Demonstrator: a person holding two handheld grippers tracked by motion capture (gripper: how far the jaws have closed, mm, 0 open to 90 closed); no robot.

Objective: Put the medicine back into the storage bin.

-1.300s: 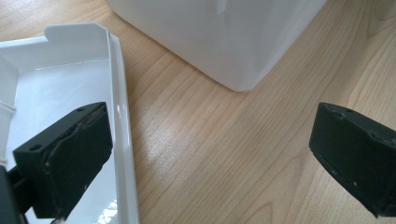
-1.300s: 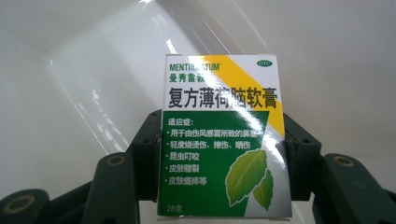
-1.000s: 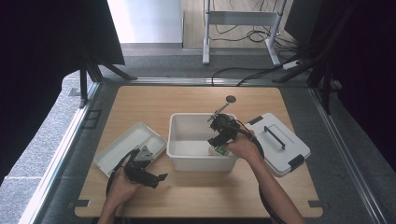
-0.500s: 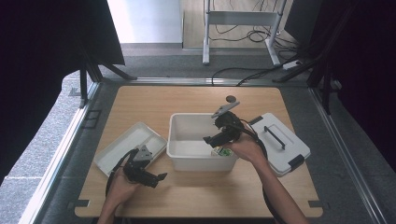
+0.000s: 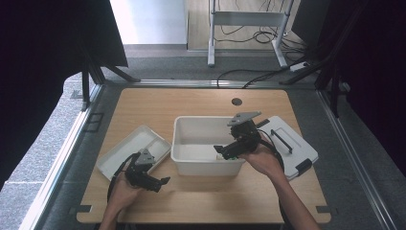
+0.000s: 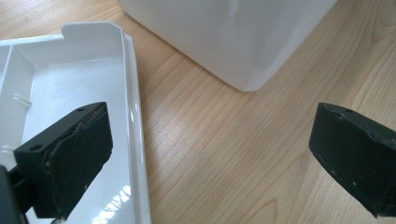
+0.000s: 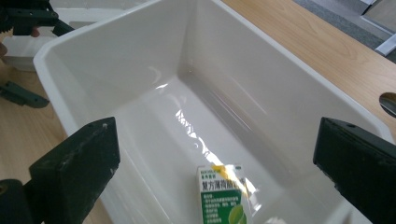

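Observation:
A small green-and-white carton (image 7: 223, 198) lies flat on the floor of the white bin (image 5: 184, 125), near its right end. My right gripper (image 5: 224, 150) hovers over the bin's near right corner. Its jaws have just been opening and now stand wide, with nothing between them; in the right gripper view (image 7: 215, 158) the carton lies loose below them. My left gripper (image 5: 159, 183) rests low over the table by the near right edge of the white divided tray (image 5: 125, 147). It is open and empty (image 6: 210, 158), one jaw above the tray (image 6: 70, 79), the other above bare wood.
The bin's white lid (image 5: 293, 143) with its black handle lies flat to the right of the bin. A round cable hole (image 5: 236, 101) sits in the tabletop behind the bin. The bin's outer wall (image 6: 233, 37) stands just ahead of the left gripper.
The right gripper has lifted and drawn back toward the bin's near right corner, its jaws spreading wide. The carton stays on the bin floor. The left gripper has kept still.

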